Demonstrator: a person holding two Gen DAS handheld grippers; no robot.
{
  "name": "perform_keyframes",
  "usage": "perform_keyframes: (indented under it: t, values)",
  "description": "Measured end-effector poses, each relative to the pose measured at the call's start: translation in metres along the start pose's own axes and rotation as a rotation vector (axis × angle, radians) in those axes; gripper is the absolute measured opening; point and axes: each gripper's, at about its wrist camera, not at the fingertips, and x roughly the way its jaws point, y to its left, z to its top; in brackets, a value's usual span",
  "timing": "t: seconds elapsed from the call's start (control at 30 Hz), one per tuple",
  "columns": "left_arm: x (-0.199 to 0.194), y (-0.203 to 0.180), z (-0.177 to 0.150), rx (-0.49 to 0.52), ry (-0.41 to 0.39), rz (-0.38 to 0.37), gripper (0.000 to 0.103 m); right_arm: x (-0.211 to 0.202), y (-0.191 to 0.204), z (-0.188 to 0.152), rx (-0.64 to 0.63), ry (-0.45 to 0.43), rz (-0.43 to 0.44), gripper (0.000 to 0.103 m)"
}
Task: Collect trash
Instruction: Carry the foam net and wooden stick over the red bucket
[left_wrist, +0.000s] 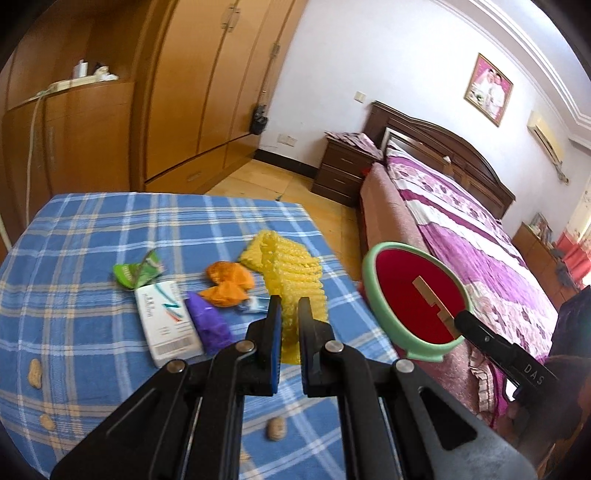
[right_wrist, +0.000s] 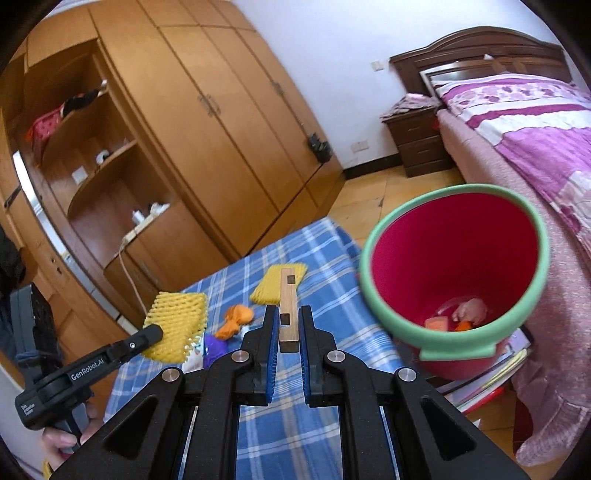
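Observation:
My left gripper (left_wrist: 289, 306) is shut on a yellow foam fruit net (left_wrist: 295, 314) and holds it above the blue checked table; from the right wrist view the net (right_wrist: 176, 321) hangs in that gripper (right_wrist: 147, 338). My right gripper (right_wrist: 289, 317) is shut on a wooden stick (right_wrist: 288, 310); from the left wrist view the stick (left_wrist: 436, 306) lies in front of the red bin (left_wrist: 417, 295). The red bin with a green rim (right_wrist: 454, 269) stands right of the table and holds some trash. A second yellow net (right_wrist: 277, 284) lies on the table.
On the checked cloth (left_wrist: 92, 240) lie a green wrapper (left_wrist: 138, 271), a white box (left_wrist: 166, 323), a purple wrapper (left_wrist: 210, 325), orange peel (left_wrist: 229, 284) and peanuts (left_wrist: 35, 373). A bed (left_wrist: 461, 240) stands to the right, wardrobes (right_wrist: 221, 110) behind.

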Motion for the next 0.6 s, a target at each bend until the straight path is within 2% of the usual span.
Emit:
perform_keyframes:
  t: [0.27,0.6]
  values:
    - [0.017,-0.035,0.006,0.048,0.033,-0.050,0.007,-0.019,-0.029,0.009,0.055,-0.054,-0.029,0.011]
    - [0.044,-0.075,0.015,0.083,0.069,-0.114,0.007,-0.026,-0.063,0.014,0.123,-0.080,-0.069,0.011]
